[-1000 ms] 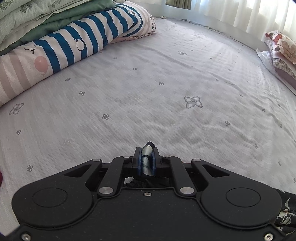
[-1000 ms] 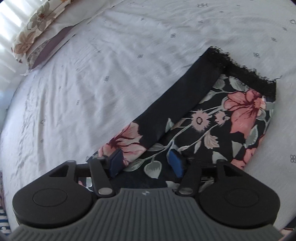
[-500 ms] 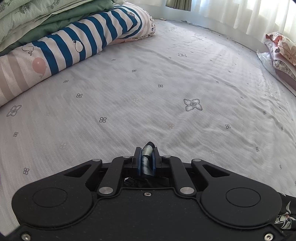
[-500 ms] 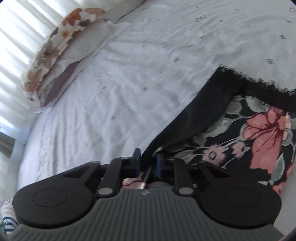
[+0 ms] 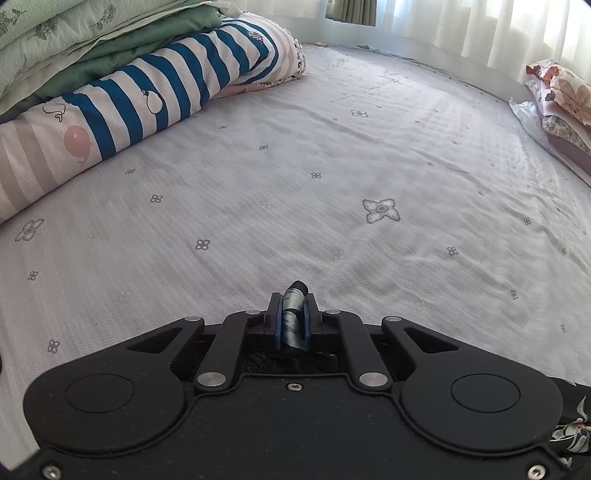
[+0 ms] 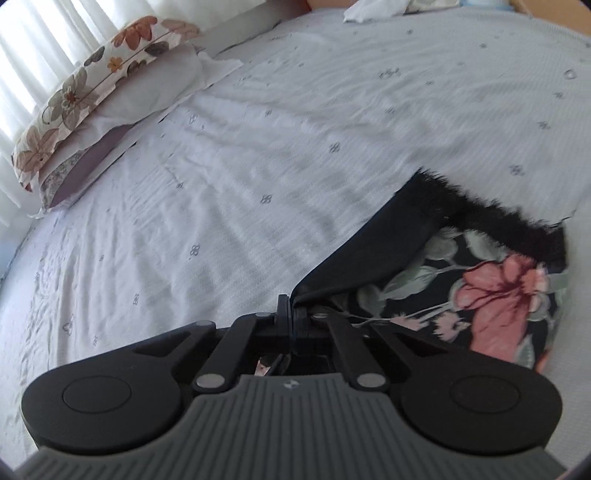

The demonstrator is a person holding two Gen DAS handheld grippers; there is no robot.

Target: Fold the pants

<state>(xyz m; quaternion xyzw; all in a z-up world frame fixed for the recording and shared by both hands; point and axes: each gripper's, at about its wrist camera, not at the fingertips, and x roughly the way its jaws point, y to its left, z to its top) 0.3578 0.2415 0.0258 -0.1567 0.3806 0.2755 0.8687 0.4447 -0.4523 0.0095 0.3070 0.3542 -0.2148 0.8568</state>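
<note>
The pants (image 6: 480,291) are black with pink flowers and a frayed black hem, and lie on the bed sheet (image 6: 258,166) to the right in the right wrist view. My right gripper (image 6: 290,312) is shut on the near edge of the pants, and the fabric rises in a taut fold from its jaws. A bunched bit of the pants (image 5: 293,314) sticks up between the pads of my left gripper (image 5: 293,317), which is shut on it. Another corner of the pants (image 5: 572,424) shows at the lower right of the left wrist view.
Folded quilts, striped blue and white (image 5: 147,96) with green ones on top, are stacked at the left of the bed. Flowered pillows (image 6: 92,96) lie by the curtained window. White cloth (image 6: 373,9) lies at the far edge.
My right gripper went from open over the pants to shut on their edge, and its view tilted up toward the pillows. The left gripper kept still, holding its fold.
</note>
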